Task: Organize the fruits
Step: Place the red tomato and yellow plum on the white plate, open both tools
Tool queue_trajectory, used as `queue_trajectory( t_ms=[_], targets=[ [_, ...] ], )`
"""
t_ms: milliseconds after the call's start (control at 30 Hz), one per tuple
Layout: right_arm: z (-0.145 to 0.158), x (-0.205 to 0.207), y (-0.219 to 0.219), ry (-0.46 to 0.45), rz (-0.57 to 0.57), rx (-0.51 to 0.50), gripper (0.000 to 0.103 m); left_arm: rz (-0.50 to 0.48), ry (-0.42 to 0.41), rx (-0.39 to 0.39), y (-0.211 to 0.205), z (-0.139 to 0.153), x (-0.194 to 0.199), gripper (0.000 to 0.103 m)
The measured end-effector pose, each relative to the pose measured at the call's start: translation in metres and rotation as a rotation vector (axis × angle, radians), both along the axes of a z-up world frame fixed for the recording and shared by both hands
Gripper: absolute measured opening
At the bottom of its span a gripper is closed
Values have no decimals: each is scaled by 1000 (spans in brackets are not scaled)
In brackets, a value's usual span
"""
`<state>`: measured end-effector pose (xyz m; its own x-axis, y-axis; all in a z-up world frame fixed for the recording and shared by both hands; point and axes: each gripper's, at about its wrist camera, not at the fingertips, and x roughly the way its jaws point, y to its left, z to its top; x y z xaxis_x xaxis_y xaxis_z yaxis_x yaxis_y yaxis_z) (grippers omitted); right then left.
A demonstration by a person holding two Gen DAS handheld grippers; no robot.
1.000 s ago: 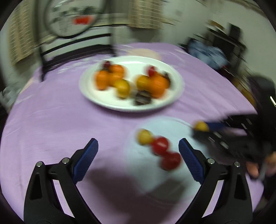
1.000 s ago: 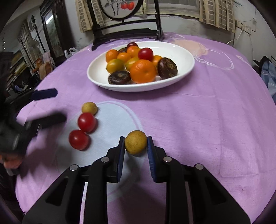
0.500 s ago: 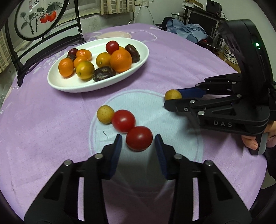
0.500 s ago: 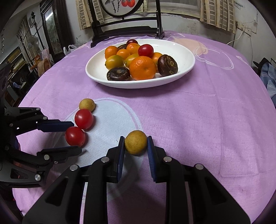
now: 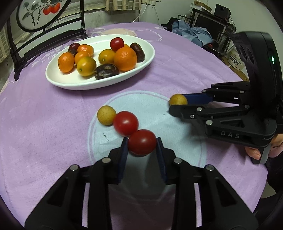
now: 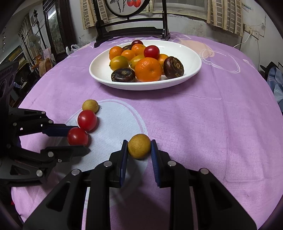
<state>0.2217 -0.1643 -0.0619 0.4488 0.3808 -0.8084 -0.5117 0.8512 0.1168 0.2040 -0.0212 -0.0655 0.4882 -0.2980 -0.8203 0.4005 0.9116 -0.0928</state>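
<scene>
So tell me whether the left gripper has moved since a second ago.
Yes. The left gripper came forward toward the white plate and closed on the near tomato.

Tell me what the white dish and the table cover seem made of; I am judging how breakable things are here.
White dish: probably glazed ceramic or porcelain, though melamine is possible; its smooth rim shines with soft highlights. Purple table cover: woven cloth, matte, with visible weave, creases and a printed pale pattern.

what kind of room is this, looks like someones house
Most likely a home dining or living room: a round table under a purple cloth holds a white dish of fruit, a carved dark chair stands behind it, and curtains hang at the window.
</scene>
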Motion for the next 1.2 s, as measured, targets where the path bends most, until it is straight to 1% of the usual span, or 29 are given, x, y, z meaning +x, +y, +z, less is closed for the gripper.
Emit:
queue_trajectory(
  t_ms=[67,167,300,433,500,567,633,733,800,967,1000,1033,1067,1100,1133,1200],
  targets=[
    [2,-2,0,0,14,16,26,4,-15,-8,3,5,-1,32],
    [10,-5,1,-27,44,63,26,13,-46,-65,12,18,-4,32],
    [27,-7,4,-110,79,145,26,104,-92,-152,32,33,2,32],
    [44,11,12,-206,28,199,26,220,-130,-173,42,40,21,32],
    [51,28,19,-270,-18,195,26,287,-171,-162,46,45,37,32],
    [53,42,24,-287,-41,204,26,340,-203,-150,50,50,54,32],
    [52,60,29,-298,-72,222,26,376,-218,-154,55,53,71,32],
    [50,79,36,-313,-90,218,26,424,-237,-134,58,56,96,32],
    [49,89,40,-311,-96,212,26,448,-239,-108,58,54,112,32],
    [45,100,41,-307,-93,206,26,480,-206,-92,63,44,133,32],
    [44,100,42,-308,-90,207,30,486,-198,-88,64,43,135,33],
    [44,99,42,-310,-85,204,37,493,-192,-90,65,43,136,47],
    [46,98,42,-318,-92,203,42,505,-186,-92,67,43,136,62],
    [48,95,40,-330,-99,211,47,518,-195,-92,69,44,133,81],
    [52,92,38,-339,-102,222,50,541,-222,-88,70,47,127,83],
    [58,86,35,-343,-98,236,50,519,-222,-99,70,52,120,84]
  ],
)
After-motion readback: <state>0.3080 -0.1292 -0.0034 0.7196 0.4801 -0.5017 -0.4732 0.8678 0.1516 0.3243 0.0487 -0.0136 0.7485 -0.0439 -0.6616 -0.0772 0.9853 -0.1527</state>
